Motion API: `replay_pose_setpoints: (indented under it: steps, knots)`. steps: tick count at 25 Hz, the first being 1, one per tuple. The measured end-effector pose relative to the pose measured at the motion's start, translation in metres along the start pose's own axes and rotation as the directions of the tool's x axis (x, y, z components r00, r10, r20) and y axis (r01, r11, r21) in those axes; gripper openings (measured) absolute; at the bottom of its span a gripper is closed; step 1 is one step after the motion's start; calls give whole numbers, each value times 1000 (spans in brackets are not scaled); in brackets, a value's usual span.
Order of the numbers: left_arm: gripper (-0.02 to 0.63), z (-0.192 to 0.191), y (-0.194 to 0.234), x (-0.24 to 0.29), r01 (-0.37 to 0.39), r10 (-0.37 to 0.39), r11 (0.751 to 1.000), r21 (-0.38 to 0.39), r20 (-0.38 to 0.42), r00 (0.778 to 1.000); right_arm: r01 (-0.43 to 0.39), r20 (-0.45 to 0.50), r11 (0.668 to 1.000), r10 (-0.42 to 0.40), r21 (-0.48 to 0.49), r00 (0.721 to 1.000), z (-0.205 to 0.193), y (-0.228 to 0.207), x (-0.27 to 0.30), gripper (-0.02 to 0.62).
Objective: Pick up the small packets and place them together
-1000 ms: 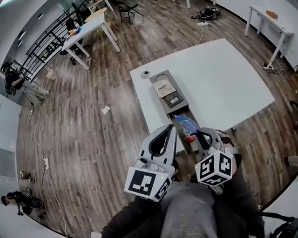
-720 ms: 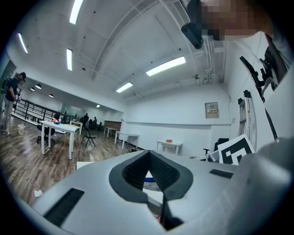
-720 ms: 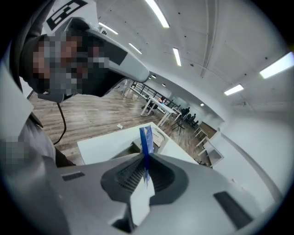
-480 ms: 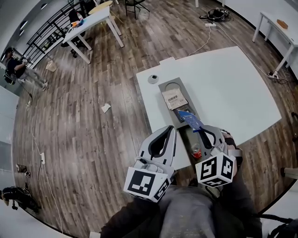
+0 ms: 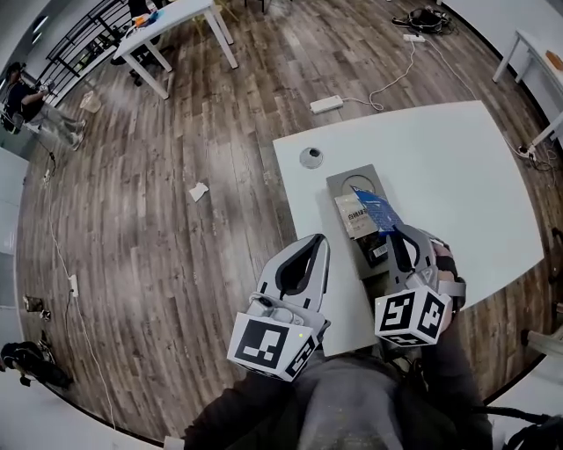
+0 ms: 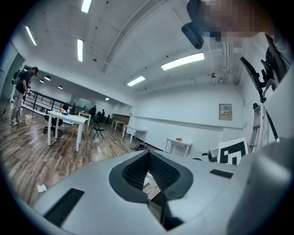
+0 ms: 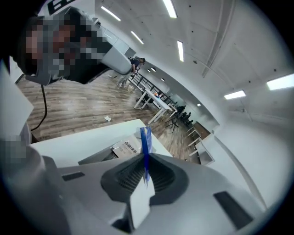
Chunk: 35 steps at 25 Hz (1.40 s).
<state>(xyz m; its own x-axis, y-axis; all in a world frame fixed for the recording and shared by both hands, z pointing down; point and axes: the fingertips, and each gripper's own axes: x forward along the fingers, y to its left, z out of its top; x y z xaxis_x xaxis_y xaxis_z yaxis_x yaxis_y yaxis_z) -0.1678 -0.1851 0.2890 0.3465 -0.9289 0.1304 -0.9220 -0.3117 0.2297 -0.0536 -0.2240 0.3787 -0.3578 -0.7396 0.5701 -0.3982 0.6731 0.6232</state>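
**A:** What is the surface, and what sort of room is it?

**B:** A wide white table [image 5: 440, 158] stands on a wood plank floor [image 5: 176, 246] in a big open hall with white walls and strip lights [image 6: 183, 60] on the ceiling. More white tables [image 5: 176, 22] stand far off at the upper left of the head view. A person [image 5: 26, 88] stands by a railing there.

**A:** What lies on the table?

**B:** A long grey tray [image 5: 345, 182] lies near the table's left edge, with a round grommet [image 5: 310, 158] just beyond its far end. In the tray there is a pale printed packet [image 5: 354, 217] and, nearer the person, a dark packet [image 5: 376, 253].

**A:** And the blue packet?

**B:** The right gripper [image 5: 393, 230] pinches the blue packet [image 5: 376, 209] by its lower edge. It stands upright over the tray, just beside the printed packet. In the right gripper view it shows edge-on between the jaws.

**A:** The left gripper?

**B:** The left gripper [image 5: 317, 239] has its jaws pressed together with nothing between them. It hangs at the table's left edge, beside the tray. Part of the printed packet shows through the loop of its jaws.

**A:** Anything on the floor?

**B:** A white power strip [image 5: 326, 104] with its cable lies beyond the table, and a paper scrap [image 5: 199, 191] lies to the left, well apart from it.
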Motion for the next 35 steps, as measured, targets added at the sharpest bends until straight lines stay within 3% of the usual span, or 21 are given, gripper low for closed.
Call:
replay_pose_setpoints:
  steps: [10,22,27,35]
  knots:
    - [3,-16,41,17,-26,24,998,-63,-42,999,-59,-94,991,48,-117,994,-2,29,42,32]
    - [3,-21,42,14,-24,19,996,-83,-67,998,-184,-128,980,174,-76,976,-11,60,44,67]
    - [3,-25,38,12,-23,18,997,-74,-68,998,-245,-122,969,239,-33,963,-15,74,43,153]
    - [3,-26,7,-1,-3,0,999,-41,-66,998,-175,-53,984,176,17,983,-16,67,15,162]
